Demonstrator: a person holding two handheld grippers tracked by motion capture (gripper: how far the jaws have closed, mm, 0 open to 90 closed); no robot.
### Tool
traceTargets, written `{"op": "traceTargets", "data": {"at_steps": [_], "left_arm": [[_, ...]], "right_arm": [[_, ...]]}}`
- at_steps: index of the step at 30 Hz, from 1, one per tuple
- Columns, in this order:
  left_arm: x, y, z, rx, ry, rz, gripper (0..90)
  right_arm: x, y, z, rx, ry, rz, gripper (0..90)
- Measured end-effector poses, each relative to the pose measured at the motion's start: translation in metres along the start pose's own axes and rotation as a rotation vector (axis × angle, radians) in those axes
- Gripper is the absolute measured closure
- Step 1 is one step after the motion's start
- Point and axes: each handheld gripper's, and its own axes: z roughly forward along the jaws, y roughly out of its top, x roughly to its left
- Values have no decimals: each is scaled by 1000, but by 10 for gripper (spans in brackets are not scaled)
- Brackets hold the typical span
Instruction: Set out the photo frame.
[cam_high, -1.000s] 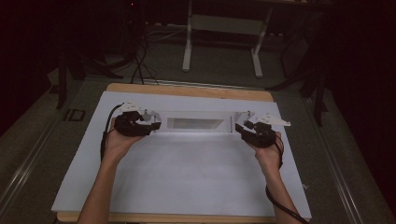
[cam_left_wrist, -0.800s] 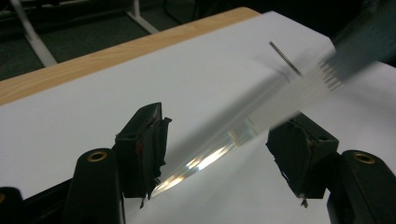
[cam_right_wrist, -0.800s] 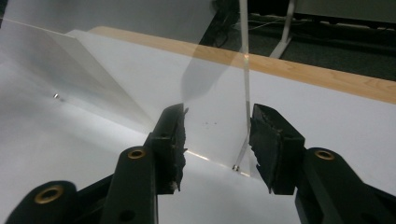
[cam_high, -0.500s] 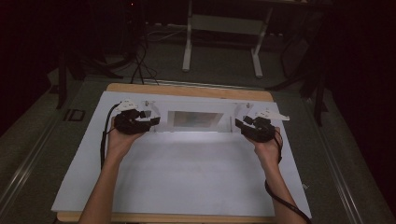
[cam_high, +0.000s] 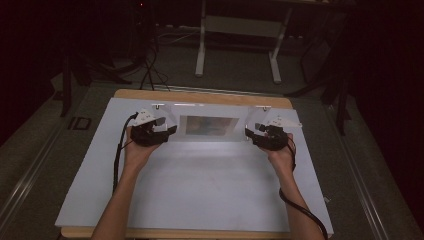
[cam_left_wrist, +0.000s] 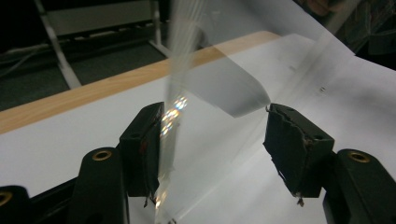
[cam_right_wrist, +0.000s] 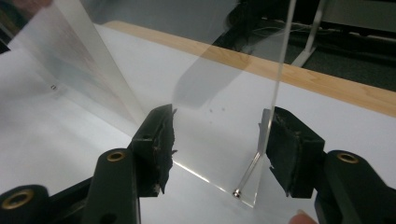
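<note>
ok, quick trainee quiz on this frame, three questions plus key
1. True or false: both claws, left and right, are at the same end of the clear stand.
2. The stand rests on: A) the white sheet B) bare wood C) the floor.
3. What is between the right claw's jaws?
Key: 1 false, one at each end. 2 A. 3 a clear panel of the stand; both claws' jaws have just been opening, with a panel between each pair.

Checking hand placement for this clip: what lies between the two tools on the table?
In the high view, a clear acrylic stand spans the stretch between the left tool and the right tool, standing on the white sheet.
</note>
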Motion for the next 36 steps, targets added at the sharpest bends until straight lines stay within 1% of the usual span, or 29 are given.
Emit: {"op": "traceTargets", "data": {"at_steps": [2, 5, 7, 8, 9, 11, 12, 16, 20, 25, 30, 36], "left_arm": [[-1, -1, 2, -15, 22, -3, 383], [-1, -2, 4, -31, 39, -13, 375], [-1, -1, 6, -29, 48, -13, 371], [-1, 0, 7, -26, 55, -10, 365], [-2, 1, 8, -23, 61, -8, 365], [-2, 2, 9, -20, 73, -3, 359], [-2, 2, 10, -19, 77, -1, 357], [-3, 2, 11, -19, 83, -4, 353], [-2, 5, 12, -1, 88, -2, 349], [-1, 6, 14, -8, 95, -5, 348], [1, 9, 18, -1, 98, -29, 332], [2, 11, 20, 8, 94, -30, 330]], "right_arm": [[-1, -2, 2, -11, -4, 14, 454], [0, -1, 5, -20, -26, 21, 454], [1, 0, 7, -14, -40, 8, 455], [4, 2, 8, -2, -65, -18, 455], [4, 2, 8, -2, -65, -18, 455], [7, 3, 10, 4, -91, -37, 455], [7, 3, 10, 4, -96, -40, 455], [7, 3, 11, 0, -101, -41, 456], [8, 4, 12, -1, -110, -41, 458], [7, 6, 13, 7, -118, -42, 459], [7, 8, 15, 11, -125, -37, 459], [7, 9, 16, 19, -132, -33, 460]]}}
